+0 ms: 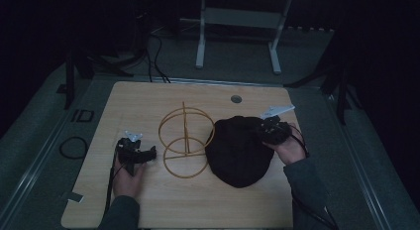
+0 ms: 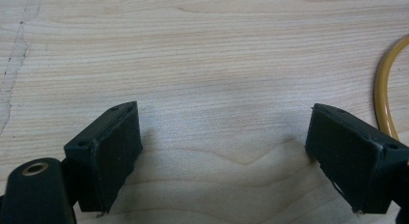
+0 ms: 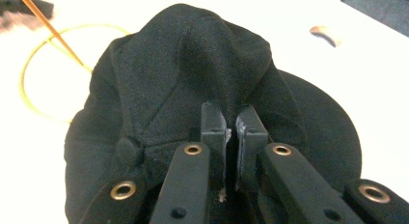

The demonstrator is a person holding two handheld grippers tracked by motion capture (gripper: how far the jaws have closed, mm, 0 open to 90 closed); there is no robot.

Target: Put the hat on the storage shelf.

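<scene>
My right gripper [image 3: 230, 122] has its jaws pressed together on a fold of the black cap [image 3: 193, 79], so the cloth rises in a ridge there; I judge this pinch is for lifting the cap. The cap lies toward the right edge of the tabletop [image 1: 148, 98], just beside the yellow wire stand [image 1: 185, 141] in the middle. My left gripper [image 1: 148, 153] rests near the left edge with its jaws wide apart and nothing between them, pointing at the stand, I think to steady it when needed.
</scene>
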